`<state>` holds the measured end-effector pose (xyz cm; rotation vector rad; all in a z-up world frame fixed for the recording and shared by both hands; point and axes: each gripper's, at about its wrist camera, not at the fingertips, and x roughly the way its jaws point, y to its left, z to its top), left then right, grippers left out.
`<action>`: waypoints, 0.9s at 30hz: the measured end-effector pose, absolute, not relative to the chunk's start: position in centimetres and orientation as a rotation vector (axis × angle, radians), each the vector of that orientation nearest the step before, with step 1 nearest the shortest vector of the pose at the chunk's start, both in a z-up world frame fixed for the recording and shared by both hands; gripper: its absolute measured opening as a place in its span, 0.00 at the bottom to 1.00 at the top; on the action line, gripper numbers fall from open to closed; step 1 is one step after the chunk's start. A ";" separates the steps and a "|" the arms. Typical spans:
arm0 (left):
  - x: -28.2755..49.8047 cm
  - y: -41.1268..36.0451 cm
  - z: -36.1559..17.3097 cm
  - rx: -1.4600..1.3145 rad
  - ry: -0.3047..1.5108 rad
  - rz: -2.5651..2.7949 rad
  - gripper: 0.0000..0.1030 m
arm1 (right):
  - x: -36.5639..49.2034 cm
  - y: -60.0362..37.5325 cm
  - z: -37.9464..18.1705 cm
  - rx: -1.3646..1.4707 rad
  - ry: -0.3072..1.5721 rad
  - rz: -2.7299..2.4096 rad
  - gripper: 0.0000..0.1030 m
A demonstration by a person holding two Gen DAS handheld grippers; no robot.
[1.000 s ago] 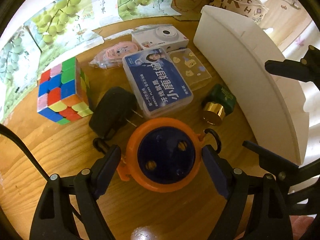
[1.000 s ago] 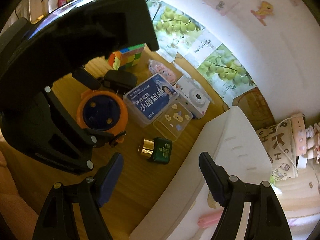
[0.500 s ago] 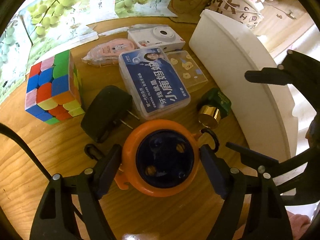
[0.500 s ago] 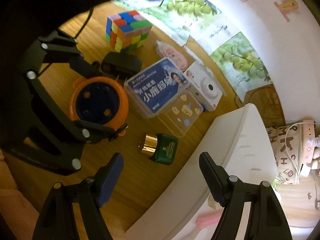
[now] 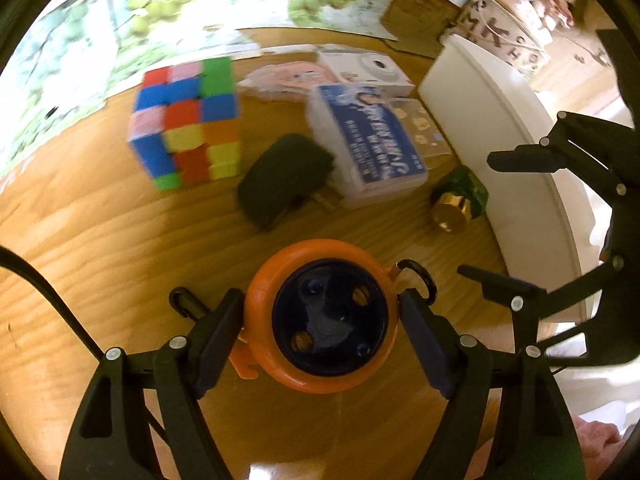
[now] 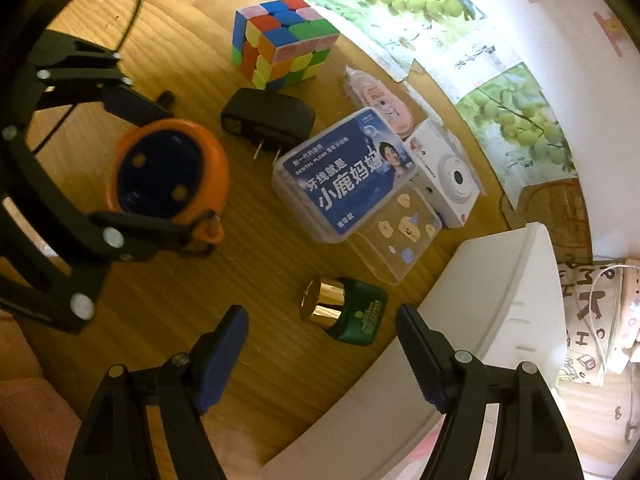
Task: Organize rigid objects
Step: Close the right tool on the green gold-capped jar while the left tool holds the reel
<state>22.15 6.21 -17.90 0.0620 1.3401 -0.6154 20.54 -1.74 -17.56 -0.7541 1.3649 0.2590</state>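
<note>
Wooden table (image 6: 168, 320) against a wall with grape posters (image 6: 516, 120); a white bin (image 6: 492, 320) stands at the right edge. Orange-and-navy round gadget (image 5: 322, 322) sits on the wood, clenched between the pads of the left gripper (image 5: 322, 328), whose jaws have just closed in on it. The grasp looks made, lift not started as far as the pictures show. Right gripper (image 6: 320, 356) is released, jaws apart with nothing between them, hovering just short of the green gold-capped bottle (image 6: 346, 310) that lies on its side near the bin wall. Further out: black plug adapter (image 6: 268, 118), blue floss box (image 6: 348, 176), clear sticker case (image 6: 400, 240), white camera (image 6: 448, 176), pink tape dispenser (image 6: 378, 98), puzzle cube (image 6: 280, 42). All are loose on the table. Nothing of the set visibly binned, though the bin's inside is hidden; judged early, nearly everything left.
</note>
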 end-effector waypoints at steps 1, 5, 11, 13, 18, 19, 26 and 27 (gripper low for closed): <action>22.0 6.6 -17.9 0.056 1.340 -0.608 0.78 | 20.6 -1.7 -17.7 -0.756 1.369 0.259 0.74; 21.5 7.9 -17.9 0.023 1.328 -0.599 0.78 | 21.1 -1.4 -18.3 -0.770 1.395 0.255 0.74; 20.7 10.0 -17.9 -0.039 1.313 -0.580 0.78 | 21.6 -1.2 -18.8 -0.776 1.424 0.236 0.74; 20.4 10.6 -17.8 -0.044 1.306 -0.571 0.78 | 21.9 -1.3 -19.1 -0.777 1.440 0.219 0.74; 20.1 11.0 -17.6 -0.069 1.291 -0.563 0.78 | 22.8 -2.0 -19.8 -0.738 1.485 0.191 0.72; 20.1 11.2 -17.6 -0.076 1.289 -0.561 0.78 | 23.0 -2.1 -19.9 -0.724 1.497 0.187 0.71; 19.8 11.6 -16.8 -0.120 1.253 -0.575 0.78 | 24.1 -3.0 -20.4 -0.664 1.541 0.146 0.63; 19.7 11.7 -16.7 -0.123 1.250 -0.576 0.78 | 24.5 -3.3 -20.5 -0.655 1.546 0.142 0.62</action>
